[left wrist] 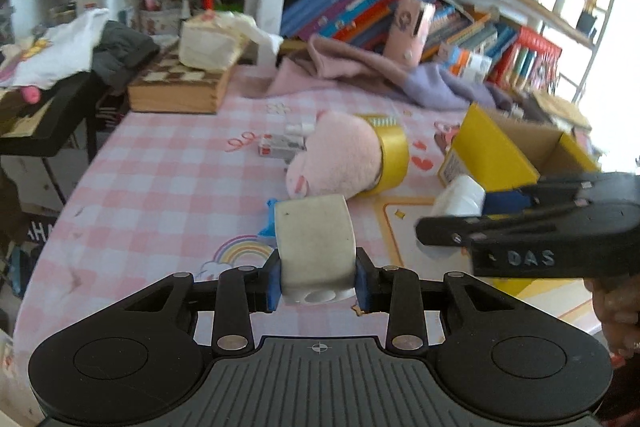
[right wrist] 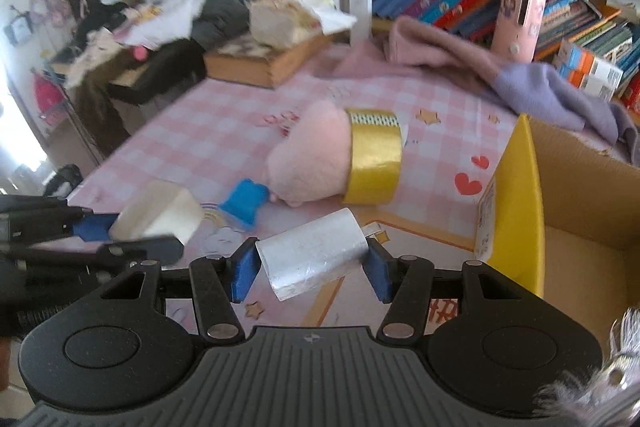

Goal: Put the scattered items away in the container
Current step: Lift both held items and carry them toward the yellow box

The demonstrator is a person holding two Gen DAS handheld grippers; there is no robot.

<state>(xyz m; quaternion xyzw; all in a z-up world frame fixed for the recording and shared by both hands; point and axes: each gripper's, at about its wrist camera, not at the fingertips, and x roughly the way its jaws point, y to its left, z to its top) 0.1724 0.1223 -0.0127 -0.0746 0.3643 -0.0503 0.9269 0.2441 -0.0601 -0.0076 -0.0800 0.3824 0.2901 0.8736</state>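
My left gripper (left wrist: 316, 285) is shut on a cream-white plug block (left wrist: 314, 243), held above the pink checked tablecloth; the same block (right wrist: 160, 215) shows at the left of the right wrist view. My right gripper (right wrist: 312, 269) is shut on a white charger block (right wrist: 316, 253) with metal prongs, also lifted; from the left wrist view it shows as a white block (left wrist: 460, 197) in the other gripper. The yellow cardboard box (right wrist: 520, 203) stands open to the right. A pink plush toy (right wrist: 308, 157), a gold tape roll (right wrist: 374, 159) and a small blue piece (right wrist: 244, 205) lie on the table.
A small red-and-white packet (left wrist: 280, 145) lies behind the plush. A pink and purple cloth (left wrist: 380, 71) lies at the back near rows of books (left wrist: 360, 11). A wooden chessboard box (left wrist: 180, 85) with a bag on it sits back left. The table edge curves along the left.
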